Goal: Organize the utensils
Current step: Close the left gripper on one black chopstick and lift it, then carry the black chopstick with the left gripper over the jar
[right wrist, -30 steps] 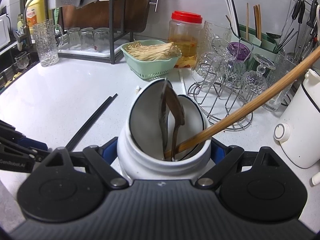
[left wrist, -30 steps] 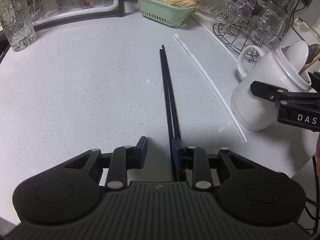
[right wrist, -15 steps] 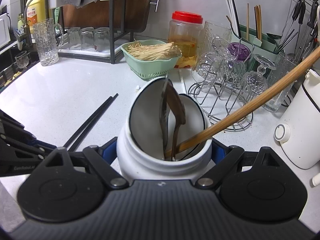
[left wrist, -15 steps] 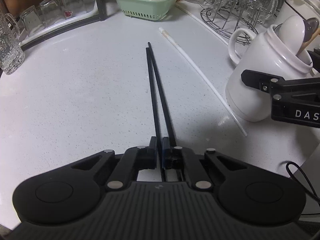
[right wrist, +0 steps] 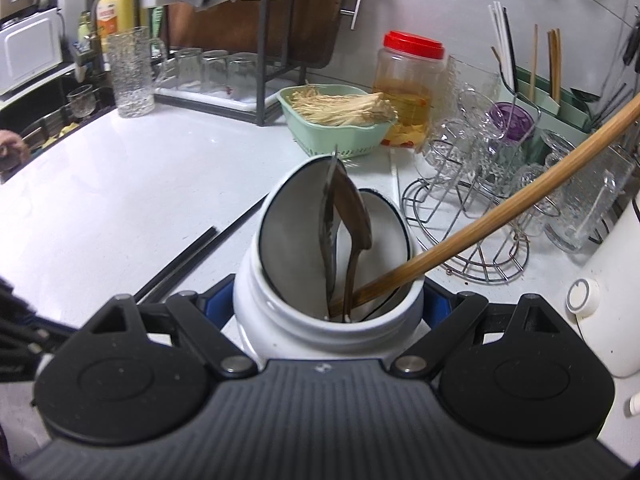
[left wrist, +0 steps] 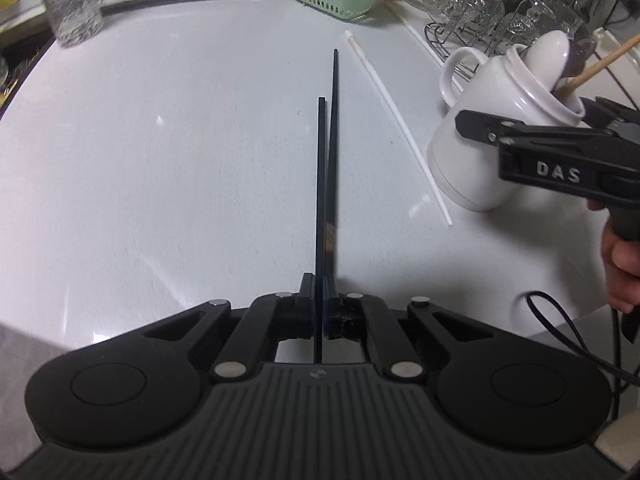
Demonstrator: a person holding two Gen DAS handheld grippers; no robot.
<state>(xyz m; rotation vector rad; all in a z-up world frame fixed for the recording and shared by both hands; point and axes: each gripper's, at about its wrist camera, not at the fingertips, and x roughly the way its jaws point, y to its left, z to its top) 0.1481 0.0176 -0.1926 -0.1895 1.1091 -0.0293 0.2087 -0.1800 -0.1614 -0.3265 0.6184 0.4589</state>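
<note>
Left tongs [left wrist: 320,314] pinch black chopsticks [left wrist: 326,168]; right tongs [right wrist: 328,304] clasp white jar [right wrist: 280,320].

Domestic kitchen, judged on the following evidence. A white speckled countertop [right wrist: 120,184] runs in a curve. At 10 o'clock in the right wrist view, a tap arches over a yellow bottle [right wrist: 114,12], with a textured glass mug [right wrist: 130,72] just beside it. At 11 o'clock, upturned drinking glasses [right wrist: 216,68] sit on a white tray under a black metal rack. At 12 o'clock, a green plastic basket [right wrist: 340,128] holds pale thin strands, with a red-lidded jar [right wrist: 408,84] behind it. At 2 o'clock, a wire stand [right wrist: 472,216] carries glass cups, and chopsticks stand upright in a green holder [right wrist: 540,96] against a pale wall. A white appliance [right wrist: 608,280] stands at 3 o'clock.
</note>
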